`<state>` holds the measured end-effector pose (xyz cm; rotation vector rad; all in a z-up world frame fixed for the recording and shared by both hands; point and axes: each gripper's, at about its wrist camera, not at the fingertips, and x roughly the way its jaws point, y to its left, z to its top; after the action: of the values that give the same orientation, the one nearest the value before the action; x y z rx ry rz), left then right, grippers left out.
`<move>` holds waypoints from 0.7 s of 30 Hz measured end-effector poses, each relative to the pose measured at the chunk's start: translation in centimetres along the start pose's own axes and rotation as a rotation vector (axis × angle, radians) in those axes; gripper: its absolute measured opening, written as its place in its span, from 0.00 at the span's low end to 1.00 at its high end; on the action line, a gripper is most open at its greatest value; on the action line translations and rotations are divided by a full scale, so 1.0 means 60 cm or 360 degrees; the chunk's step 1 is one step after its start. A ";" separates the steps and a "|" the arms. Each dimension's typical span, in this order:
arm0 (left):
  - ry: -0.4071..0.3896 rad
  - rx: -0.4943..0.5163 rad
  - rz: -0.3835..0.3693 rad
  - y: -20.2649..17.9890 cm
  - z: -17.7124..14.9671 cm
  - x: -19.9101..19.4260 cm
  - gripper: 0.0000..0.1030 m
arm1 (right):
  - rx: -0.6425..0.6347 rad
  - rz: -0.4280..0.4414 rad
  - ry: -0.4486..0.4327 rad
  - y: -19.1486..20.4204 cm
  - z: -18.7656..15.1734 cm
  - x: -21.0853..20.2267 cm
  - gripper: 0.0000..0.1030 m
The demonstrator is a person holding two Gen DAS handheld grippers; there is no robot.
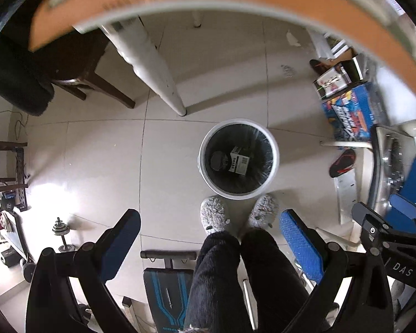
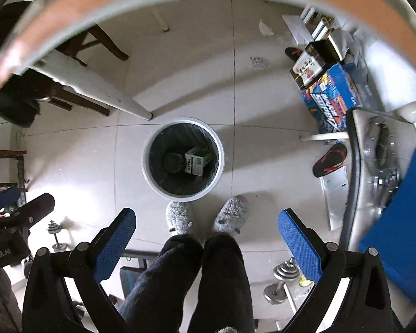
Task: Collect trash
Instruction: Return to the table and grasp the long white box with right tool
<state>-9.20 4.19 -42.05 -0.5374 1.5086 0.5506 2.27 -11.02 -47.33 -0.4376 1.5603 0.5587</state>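
You hold the left hand-held gripper (image 1: 209, 238) and right hand-held gripper (image 2: 206, 238) released, jaws wide and empty, above the floor (image 1: 102, 155). The trash bin (image 1: 274, 166) stands just beyond your slippers (image 1: 213, 215), near the table's leg (image 1: 163, 77), holding a small box (image 1: 239, 163).

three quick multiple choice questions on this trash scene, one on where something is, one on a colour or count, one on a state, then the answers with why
1. Where is the trash bin?
A. On the floor, just ahead of the person's slippers
B. On top of the table
C. On the dark wooden chair

2. What colour are the pads on the gripper fingers?
A. Red
B. Blue
C. Yellow

3. What state are the left gripper and right gripper in?
A. Both shut on a box
B. One open, one shut
C. Both open and empty

Answers:
1 A: the bin's white rim sits on the tiles by the slipper toes.
2 B: the textured pads are blue.
3 C: each wrist view shows fingers wide apart with nothing between.
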 end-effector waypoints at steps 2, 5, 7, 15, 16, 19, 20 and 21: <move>-0.0020 0.0007 -0.0008 0.001 -0.006 -0.035 1.00 | -0.0004 0.0017 -0.0014 0.004 -0.007 -0.048 1.00; -0.0057 0.0012 -0.0010 0.004 -0.014 -0.094 1.00 | -0.0002 0.0046 -0.0040 0.011 -0.016 -0.115 1.00; -0.0081 0.0007 -0.0007 0.009 -0.017 -0.131 1.00 | 0.0020 0.0078 -0.0060 0.019 -0.018 -0.163 1.00; -0.0367 0.0082 0.0061 -0.010 0.051 -0.256 1.00 | 0.0217 0.0203 -0.0217 0.008 0.034 -0.316 1.00; -0.0402 0.0095 0.0093 -0.018 0.069 -0.266 1.00 | 0.0263 0.0203 -0.0243 -0.005 0.050 -0.334 1.00; -0.0494 0.0151 0.0160 -0.045 0.121 -0.289 1.00 | 0.0367 0.0212 -0.0291 -0.049 0.096 -0.365 1.00; -0.0510 0.0176 0.0174 -0.052 0.137 -0.291 1.00 | 0.0400 0.0204 -0.0300 -0.069 0.117 -0.372 1.00; -0.0532 0.0219 0.0199 -0.067 0.161 -0.292 1.00 | 0.0434 0.0201 -0.0316 -0.092 0.142 -0.379 1.00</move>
<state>0.97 7.19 -24.62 -0.2309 1.2544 0.5961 13.92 -11.70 -25.35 -0.0742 1.4527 0.4619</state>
